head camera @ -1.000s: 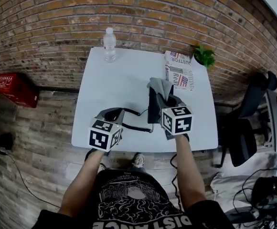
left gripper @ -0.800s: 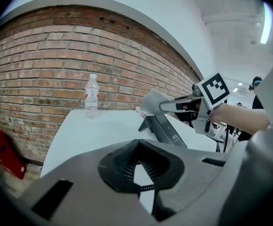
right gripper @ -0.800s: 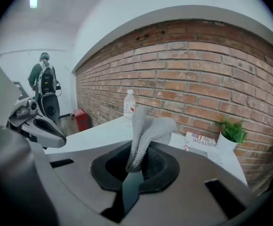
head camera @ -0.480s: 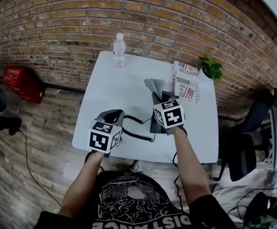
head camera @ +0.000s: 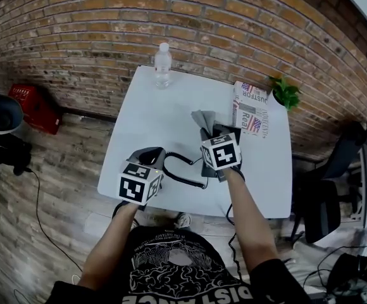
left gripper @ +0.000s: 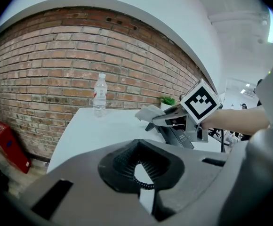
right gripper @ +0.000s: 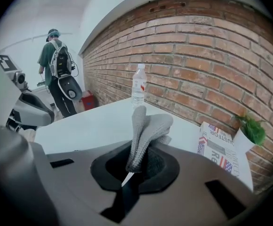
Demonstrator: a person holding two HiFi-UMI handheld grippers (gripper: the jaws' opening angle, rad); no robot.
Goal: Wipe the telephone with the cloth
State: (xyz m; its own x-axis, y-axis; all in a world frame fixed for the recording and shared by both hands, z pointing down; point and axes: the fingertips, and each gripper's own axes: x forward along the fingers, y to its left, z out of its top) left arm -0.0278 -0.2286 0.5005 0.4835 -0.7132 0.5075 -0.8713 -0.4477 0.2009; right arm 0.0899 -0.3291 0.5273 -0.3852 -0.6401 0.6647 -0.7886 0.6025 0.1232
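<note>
The telephone [head camera: 204, 143] is seen standing tilted on the white table [head camera: 152, 113], directly under the right gripper [head camera: 211, 132]. A grey cloth [head camera: 204, 120] is clamped between that gripper's jaws, which are closed on it, and its free end sticks out past the jaw tips, above the telephone's upper edge. Whether the cloth touches the telephone cannot be told.

The left gripper [head camera: 150, 153] is held to the left of the right one, apart from the telephone. Its jaws are drawn together, and the coiled cord [head camera: 182, 181] is seen in the narrow gap between them. From there the cord is trailed across the table toward the telephone.

Beyond the right gripper a printed box [head camera: 252, 109] and a green plant [head camera: 286, 94] are placed. A water bottle [head camera: 163, 65] is set at the far edge, ahead of the left gripper.
</note>
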